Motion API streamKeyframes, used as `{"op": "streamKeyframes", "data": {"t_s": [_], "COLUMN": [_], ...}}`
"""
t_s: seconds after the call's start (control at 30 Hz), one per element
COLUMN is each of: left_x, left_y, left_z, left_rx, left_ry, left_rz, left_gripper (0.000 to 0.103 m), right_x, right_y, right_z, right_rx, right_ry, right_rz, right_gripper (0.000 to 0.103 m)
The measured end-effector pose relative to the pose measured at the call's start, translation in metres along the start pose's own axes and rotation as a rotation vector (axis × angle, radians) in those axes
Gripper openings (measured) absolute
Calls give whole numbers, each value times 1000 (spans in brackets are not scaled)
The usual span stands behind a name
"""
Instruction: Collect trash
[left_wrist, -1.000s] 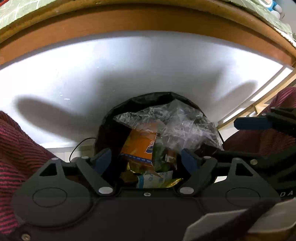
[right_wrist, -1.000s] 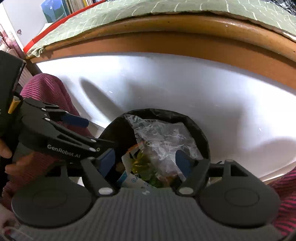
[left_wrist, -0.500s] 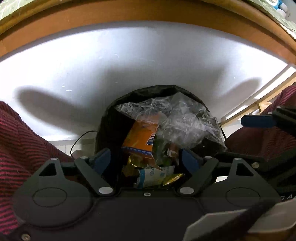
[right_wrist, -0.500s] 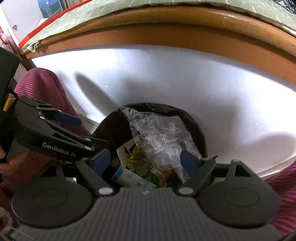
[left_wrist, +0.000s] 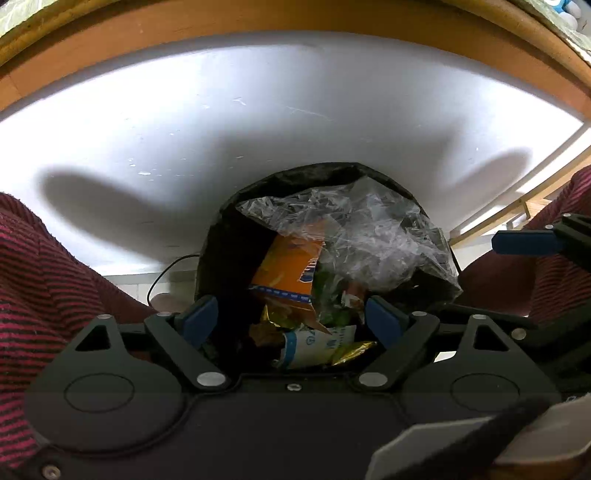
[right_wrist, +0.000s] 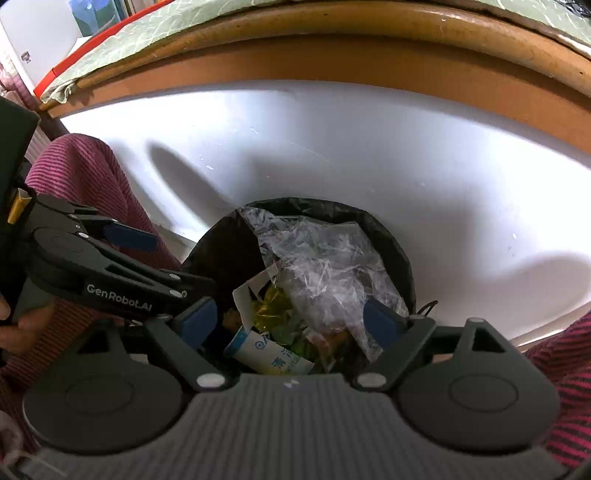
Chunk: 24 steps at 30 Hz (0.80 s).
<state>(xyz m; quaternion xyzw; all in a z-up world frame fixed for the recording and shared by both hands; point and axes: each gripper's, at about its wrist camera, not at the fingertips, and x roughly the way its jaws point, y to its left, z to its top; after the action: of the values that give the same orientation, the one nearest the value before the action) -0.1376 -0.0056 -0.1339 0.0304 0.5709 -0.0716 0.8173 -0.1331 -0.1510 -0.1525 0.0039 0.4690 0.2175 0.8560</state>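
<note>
A bin with a black liner (left_wrist: 221, 258) (right_wrist: 402, 266) stands below both grippers, full of trash. On top lies a crumpled clear plastic bag (left_wrist: 369, 229) (right_wrist: 325, 258). Under it I see an orange snack packet (left_wrist: 288, 266), gold foil (right_wrist: 269, 310) and a white-and-blue carton (left_wrist: 314, 347) (right_wrist: 266, 350). My left gripper (left_wrist: 291, 314) hangs over the bin's mouth, its jaws opening, with nothing pressed between its blue pads. My right gripper (right_wrist: 290, 319) hovers beside it, jaws wide and holding nothing.
A white panel (left_wrist: 258, 122) rises behind the bin, under a wooden table edge (left_wrist: 295, 22) with a green cloth (right_wrist: 184, 22). The person's red striped clothing (left_wrist: 44, 277) (right_wrist: 569, 369) flanks the bin. A thin black cable (left_wrist: 166, 266) lies at the bin's left.
The pads of both grippers have spread a little wider, the right ones more clearly. Both hands have stayed over the bin.
</note>
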Motion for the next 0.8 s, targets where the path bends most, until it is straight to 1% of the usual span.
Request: {"op": "streamKeyframes", "data": {"t_s": [0.8], "left_x": [4], "left_y": [3], "left_z": [-1], "left_rx": [1], "left_ry": [2], "left_rz": [15], "left_gripper": [89], "right_x": [3], "right_y": [-1], "right_z": [-2], "right_rx": [10], "right_ry": [3], "right_rz": [3], "right_gripper": [93]}}
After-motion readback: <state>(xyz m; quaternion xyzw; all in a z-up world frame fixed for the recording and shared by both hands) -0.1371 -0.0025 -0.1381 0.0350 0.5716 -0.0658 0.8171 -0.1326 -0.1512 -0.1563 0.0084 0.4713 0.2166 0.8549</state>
